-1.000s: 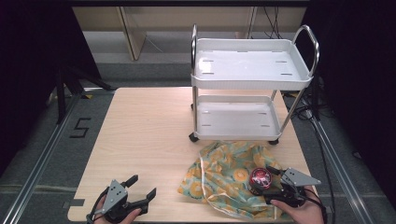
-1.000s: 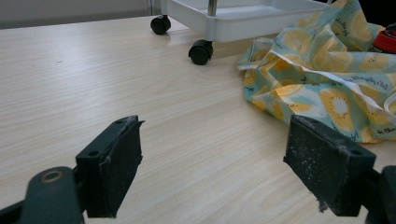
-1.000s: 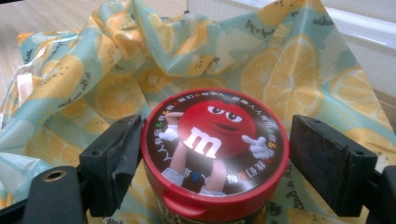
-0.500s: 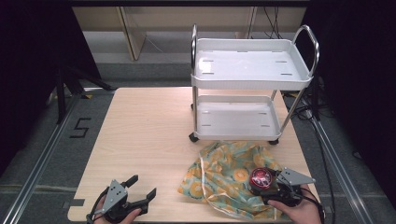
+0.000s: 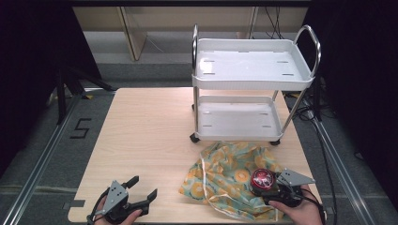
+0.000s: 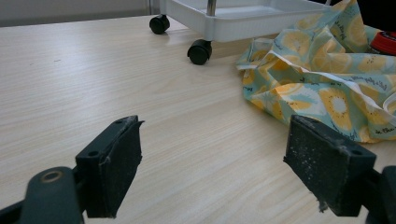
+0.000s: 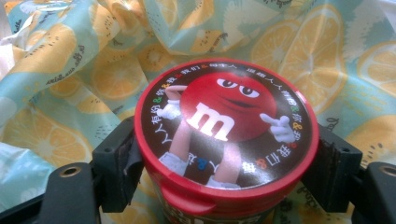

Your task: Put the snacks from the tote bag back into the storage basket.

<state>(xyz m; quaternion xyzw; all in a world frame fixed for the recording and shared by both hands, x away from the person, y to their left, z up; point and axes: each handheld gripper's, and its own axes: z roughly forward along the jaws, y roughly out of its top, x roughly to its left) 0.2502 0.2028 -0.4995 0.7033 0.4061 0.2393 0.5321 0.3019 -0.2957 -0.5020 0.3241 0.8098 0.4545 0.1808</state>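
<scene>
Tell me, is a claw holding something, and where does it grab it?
The right claw is shut on the red candy tub, squeezing its two sides just below the lid, above the fruit-print cloth. The left claw is open and holds nothing.

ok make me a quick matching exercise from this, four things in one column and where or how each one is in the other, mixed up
Things:
1. left tool
2. right tool
3. cloth
4. cart

States:
A. crumpled on the table, in front of the cart
B. open, nothing between its jaws, above bare wood
C. standing on wheels at the table's far right, both trays bare
D. shut on the red tub, above the cloth

Pairs: 1-B, 2-D, 3-A, 4-C
</scene>
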